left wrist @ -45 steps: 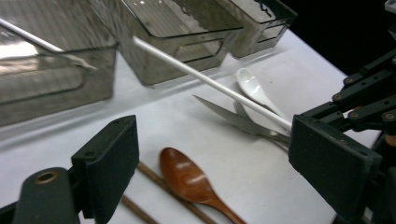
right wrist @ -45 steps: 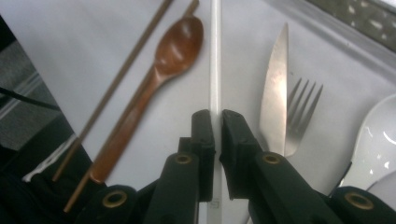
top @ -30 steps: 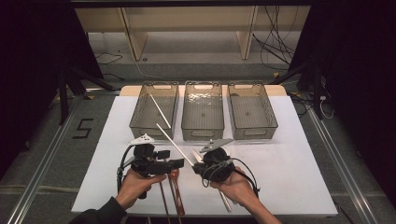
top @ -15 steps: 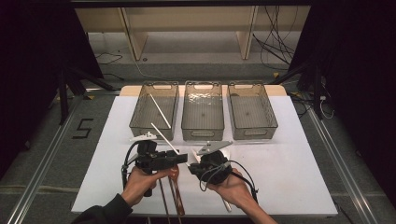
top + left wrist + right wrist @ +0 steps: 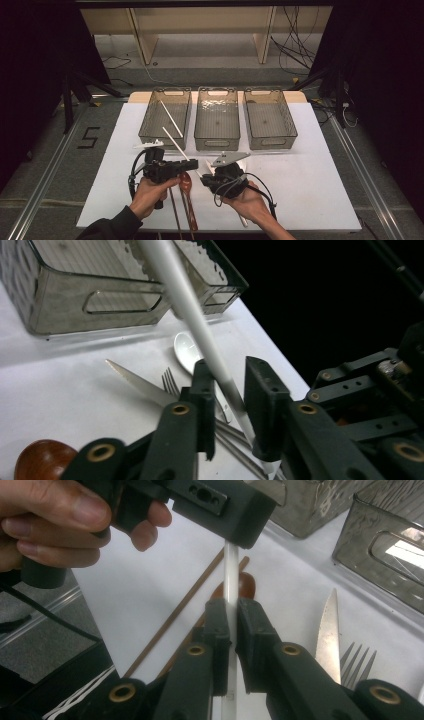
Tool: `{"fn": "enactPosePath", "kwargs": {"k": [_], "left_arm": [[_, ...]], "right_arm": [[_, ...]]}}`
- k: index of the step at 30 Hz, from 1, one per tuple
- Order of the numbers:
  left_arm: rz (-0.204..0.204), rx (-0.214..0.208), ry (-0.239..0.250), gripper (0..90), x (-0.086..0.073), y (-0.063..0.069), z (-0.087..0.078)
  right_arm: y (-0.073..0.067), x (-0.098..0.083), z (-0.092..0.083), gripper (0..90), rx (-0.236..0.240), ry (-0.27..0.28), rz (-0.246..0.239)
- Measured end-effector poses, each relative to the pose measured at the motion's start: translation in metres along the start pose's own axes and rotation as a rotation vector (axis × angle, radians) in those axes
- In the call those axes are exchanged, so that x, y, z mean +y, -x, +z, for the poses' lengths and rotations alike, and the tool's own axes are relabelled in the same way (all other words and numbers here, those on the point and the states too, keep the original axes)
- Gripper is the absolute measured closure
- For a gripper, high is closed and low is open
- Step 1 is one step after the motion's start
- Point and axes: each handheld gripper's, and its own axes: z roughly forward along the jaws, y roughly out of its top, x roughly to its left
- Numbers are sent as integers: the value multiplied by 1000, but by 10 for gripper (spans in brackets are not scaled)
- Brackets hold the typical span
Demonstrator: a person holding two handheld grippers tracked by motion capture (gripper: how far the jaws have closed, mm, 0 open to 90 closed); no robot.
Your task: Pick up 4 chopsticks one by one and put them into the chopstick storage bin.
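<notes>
My left tool (image 5: 176,166) has just been closing on the white chopstick (image 5: 200,330); its jaws now flank the stick, though I can't tell if they pinch yet. I judge a handover is under way. My right tool (image 5: 231,625), just right, is clamped on its near end above the bench (image 5: 320,165).

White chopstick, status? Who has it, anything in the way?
Right gripper clamped on the white chopstick. Left gripper jaws just closing around it, one still apart from it. Knife and fork lie beside, nothing blocking.
</notes>
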Motion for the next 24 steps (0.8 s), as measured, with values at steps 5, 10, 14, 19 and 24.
{"fn": "enactPosePath", "kwargs": {"k": [5, 10, 14, 19, 24], "left_arm": [[-54, -71, 13, 828, 2, 0, -3], [-65, -58, 37, 839, 7, -4, -10], [-29, -13, 48, 839, 17, -8, -20], [13, 40, 57, 839, 30, -13, -32], [21, 79, 67, 838, 47, -22, -42]], "right_arm": [[-1, 0, 0, 842, 8, 18, -2], [1, 0, -4, 770, 10, 24, 13], [9, -2, -12, 617, 23, 22, 37], [16, -5, -25, 490, 6, 36, 49], [25, -10, -36, 361, -48, 45, 73]]}}
